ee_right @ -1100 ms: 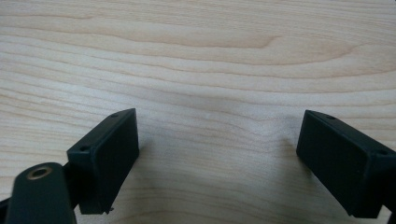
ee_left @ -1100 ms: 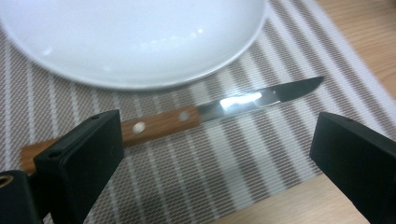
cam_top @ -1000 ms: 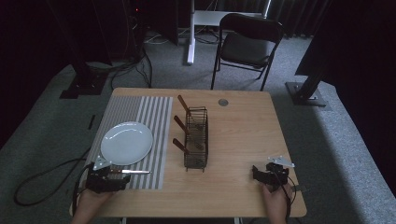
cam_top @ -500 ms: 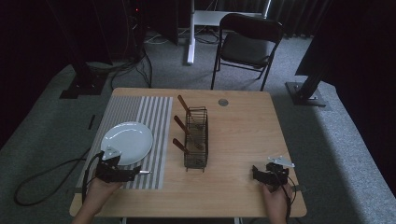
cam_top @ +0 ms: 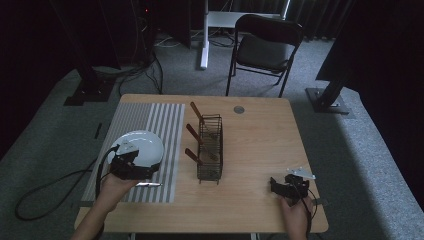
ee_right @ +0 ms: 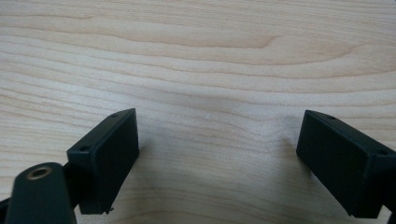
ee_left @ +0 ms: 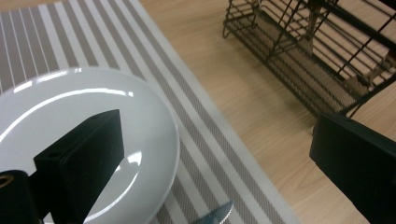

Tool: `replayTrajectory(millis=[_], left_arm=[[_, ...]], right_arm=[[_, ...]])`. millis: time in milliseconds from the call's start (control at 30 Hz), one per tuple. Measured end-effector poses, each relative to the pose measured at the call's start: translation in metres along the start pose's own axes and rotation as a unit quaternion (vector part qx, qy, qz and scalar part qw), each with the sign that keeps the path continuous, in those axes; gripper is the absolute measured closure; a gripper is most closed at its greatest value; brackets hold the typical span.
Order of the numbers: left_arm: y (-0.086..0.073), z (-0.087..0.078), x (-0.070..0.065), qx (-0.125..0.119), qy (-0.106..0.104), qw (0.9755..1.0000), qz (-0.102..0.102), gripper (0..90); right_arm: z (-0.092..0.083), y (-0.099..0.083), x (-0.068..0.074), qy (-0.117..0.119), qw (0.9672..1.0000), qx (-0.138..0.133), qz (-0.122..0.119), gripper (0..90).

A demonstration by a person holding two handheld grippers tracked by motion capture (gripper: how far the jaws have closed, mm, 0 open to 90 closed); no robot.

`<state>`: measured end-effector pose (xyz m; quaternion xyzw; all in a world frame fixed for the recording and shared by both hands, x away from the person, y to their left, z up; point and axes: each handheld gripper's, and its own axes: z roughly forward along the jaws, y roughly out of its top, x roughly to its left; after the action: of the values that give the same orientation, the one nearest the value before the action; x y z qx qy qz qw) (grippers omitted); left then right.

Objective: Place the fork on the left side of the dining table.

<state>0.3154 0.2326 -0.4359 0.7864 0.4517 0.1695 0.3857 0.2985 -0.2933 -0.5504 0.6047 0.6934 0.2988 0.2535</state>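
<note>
A white plate (cam_top: 140,144) lies on a striped placemat (cam_top: 160,120) at the table's left. My left gripper (cam_top: 136,167) hovers over the plate's near edge, open and holding nothing. In the left gripper view one jaw hangs over the plate (ee_left: 70,107) and the other over bare wood, with the left gripper (ee_left: 217,135) pointing toward a black wire basket (ee_left: 317,60). A knife (cam_top: 148,184) lies on the mat just nearer me; its serrated tip (ee_left: 217,217) peeks in below. My right gripper (cam_top: 275,185) rests low at the front right, and in its own view the right gripper (ee_right: 217,135) is open over bare wood.
The wire basket (cam_top: 210,148) stands mid-table with three wooden-handled utensils (cam_top: 196,112) leaning out of it. A small round disc (cam_top: 239,109) sits near the far edge. A folding chair (cam_top: 265,45) stands beyond the table. A cable (cam_top: 50,185) trails off the left side.
My left gripper has moved away from me, from beside the knife to over the plate's near edge. The knife stays flat on the mat. The right gripper has not moved.
</note>
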Motion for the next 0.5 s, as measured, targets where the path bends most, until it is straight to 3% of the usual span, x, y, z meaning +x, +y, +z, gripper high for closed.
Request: replayTrajectory(millis=[500], left_arm=[[0.05,0.006,-0.014,-0.023,-0.015,0.9994,0.019,3.3]], right_arm=[[0.0,0.0,0.0,0.0,1.0,0.0,0.001,12.6]])
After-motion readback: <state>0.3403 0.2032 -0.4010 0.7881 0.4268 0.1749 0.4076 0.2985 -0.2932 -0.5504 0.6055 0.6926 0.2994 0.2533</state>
